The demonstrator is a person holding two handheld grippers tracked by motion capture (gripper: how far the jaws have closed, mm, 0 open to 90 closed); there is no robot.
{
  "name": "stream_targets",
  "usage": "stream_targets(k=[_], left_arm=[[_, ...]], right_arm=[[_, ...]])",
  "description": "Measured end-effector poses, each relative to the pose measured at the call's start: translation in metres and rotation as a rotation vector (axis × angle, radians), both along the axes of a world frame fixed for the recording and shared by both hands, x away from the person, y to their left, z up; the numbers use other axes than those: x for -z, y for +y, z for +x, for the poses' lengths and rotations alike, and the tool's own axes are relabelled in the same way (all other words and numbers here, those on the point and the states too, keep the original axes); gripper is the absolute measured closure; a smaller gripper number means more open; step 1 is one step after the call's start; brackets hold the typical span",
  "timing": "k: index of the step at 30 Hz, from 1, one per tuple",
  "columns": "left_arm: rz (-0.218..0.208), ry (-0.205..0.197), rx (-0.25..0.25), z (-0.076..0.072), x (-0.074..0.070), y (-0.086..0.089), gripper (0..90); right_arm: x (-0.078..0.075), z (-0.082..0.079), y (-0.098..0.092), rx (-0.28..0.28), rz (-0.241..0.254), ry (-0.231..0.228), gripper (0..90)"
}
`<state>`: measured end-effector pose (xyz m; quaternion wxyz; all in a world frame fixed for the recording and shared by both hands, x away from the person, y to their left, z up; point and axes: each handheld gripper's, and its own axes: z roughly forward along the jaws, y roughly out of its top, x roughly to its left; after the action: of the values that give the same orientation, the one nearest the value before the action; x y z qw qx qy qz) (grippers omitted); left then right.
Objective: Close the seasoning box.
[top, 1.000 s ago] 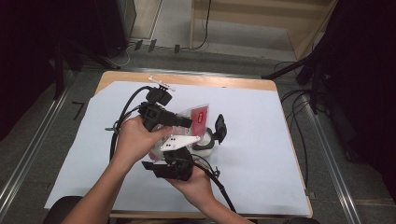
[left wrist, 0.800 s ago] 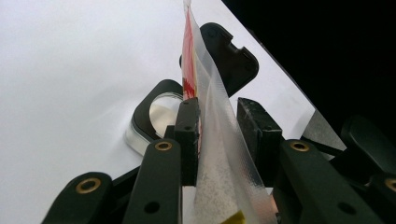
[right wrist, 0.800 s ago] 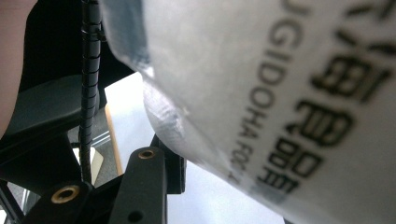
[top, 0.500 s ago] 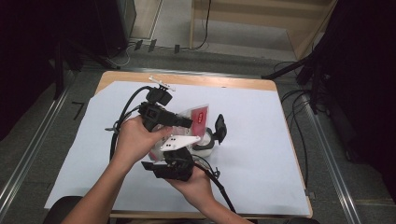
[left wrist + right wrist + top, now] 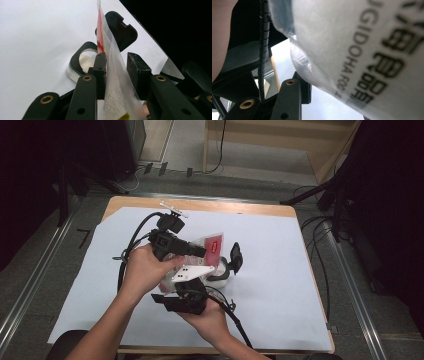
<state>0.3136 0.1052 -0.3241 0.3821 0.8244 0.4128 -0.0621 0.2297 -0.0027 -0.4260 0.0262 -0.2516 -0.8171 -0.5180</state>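
Left forearm: yours enters the high view from the bottom left and angles up toward the centre of the frame.
Left hand (image 5: 145,270): you wrap it around the gripper body, left of centre.
Left gripper (image 5: 200,252): it lies roughly level, pointing toward the right of the high view; its cable loops off to the left.
Left jaws: in the left gripper view they rise from the bottom centre, set part-way apart.
Right hand (image 5: 207,312): it comes in from the bottom centre, palm cupped under the gripper.
Right gripper (image 5: 220,276): it sits just below the left one, grey plate on top, cable trailing to the lower right.
Right jaws: one black jaw shows at lower left of the right gripper view; you cannot judge their gap.
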Motion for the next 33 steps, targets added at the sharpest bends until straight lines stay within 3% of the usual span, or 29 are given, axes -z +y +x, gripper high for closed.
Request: stream_targets(k=[20, 33], left_arm=[[-0.001, 0.000, 0.002, 0.0000, 0.0001, -0.0001, 70.6], [0.008, 0.003, -0.002, 0.0001, -0.0012, -0.0003, 70.0]], right_arm=[[0.0008, 0.0002, 0.0002, -0.004, 0.001, -0.012, 63.5], [-0.0009, 0.0015, 0.0008, -0.007, 0.005, 0.007, 63.6]])
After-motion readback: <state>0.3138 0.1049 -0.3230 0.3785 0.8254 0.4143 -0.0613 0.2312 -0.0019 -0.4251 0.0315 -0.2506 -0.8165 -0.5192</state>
